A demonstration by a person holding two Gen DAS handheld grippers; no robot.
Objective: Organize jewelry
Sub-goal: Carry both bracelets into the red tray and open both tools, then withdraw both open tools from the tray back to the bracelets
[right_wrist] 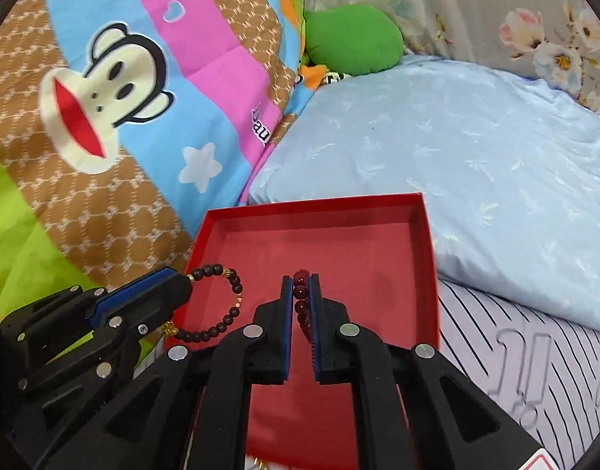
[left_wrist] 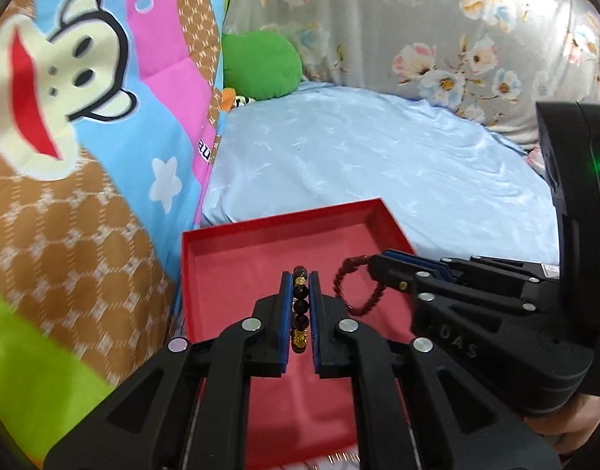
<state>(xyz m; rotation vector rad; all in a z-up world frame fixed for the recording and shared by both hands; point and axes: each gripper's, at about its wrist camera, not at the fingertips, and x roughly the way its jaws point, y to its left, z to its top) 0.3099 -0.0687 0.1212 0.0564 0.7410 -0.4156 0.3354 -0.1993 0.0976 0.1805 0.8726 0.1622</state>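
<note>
Left wrist view, my left gripper [left_wrist: 300, 274] clamped on the dark bead bracelet [left_wrist: 300, 307], right gripper [right_wrist: 300, 276] clamped on the red bead bracelet [right_wrist: 303, 305], both above the red box [right_wrist: 425, 235] on the bed sheet [right_wrist: 495, 149].

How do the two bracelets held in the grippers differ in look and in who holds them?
The dark bracelet has black beads with a few gold ones between; the red bracelet is one dark red colour throughout. Its beads look larger than the red bracelet's. The left gripper pinches the dark bracelet; the right gripper pinches the red bracelet. Both are beaded loops, clamped at one side and hanging over the red box, which has nothing visible in it.
</note>
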